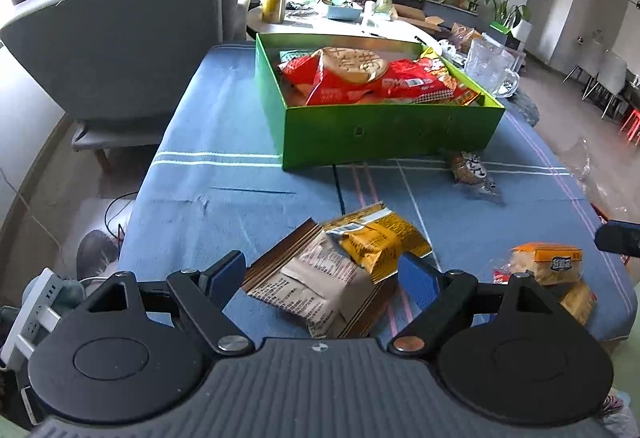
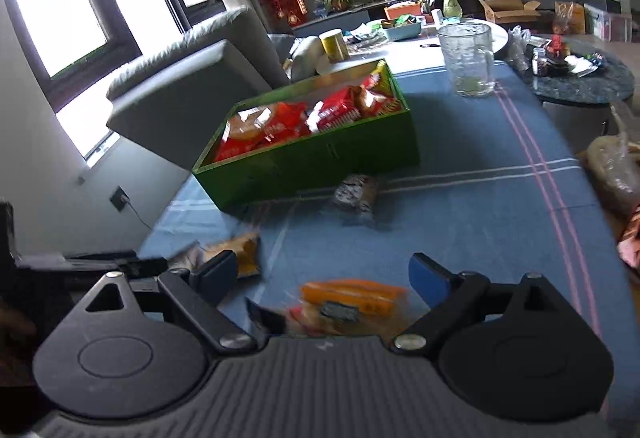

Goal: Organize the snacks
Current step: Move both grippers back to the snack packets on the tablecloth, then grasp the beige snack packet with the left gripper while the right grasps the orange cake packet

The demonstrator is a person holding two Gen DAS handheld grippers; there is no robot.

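Note:
A green box (image 1: 384,130) (image 2: 320,162) full of red snack packets (image 1: 360,78) stands on the blue tablecloth (image 1: 224,194). My left gripper (image 1: 324,274) is open above a brown packet (image 1: 320,286) with a yellow packet (image 1: 376,242) lying on it. My right gripper (image 2: 322,274) is open above an orange-topped bread packet (image 2: 348,302) (image 1: 548,262). A small dark cookie packet (image 1: 468,166) (image 2: 356,194) lies just in front of the box. The yellow packet also shows in the right wrist view (image 2: 240,250).
A glass pitcher (image 2: 468,58) (image 1: 492,66) stands beyond the box. A grey armchair (image 1: 120,38) is at the left of the table. A white table (image 1: 340,22) with a yellow can and plants is behind. A plastic bag (image 2: 612,170) lies at the right edge.

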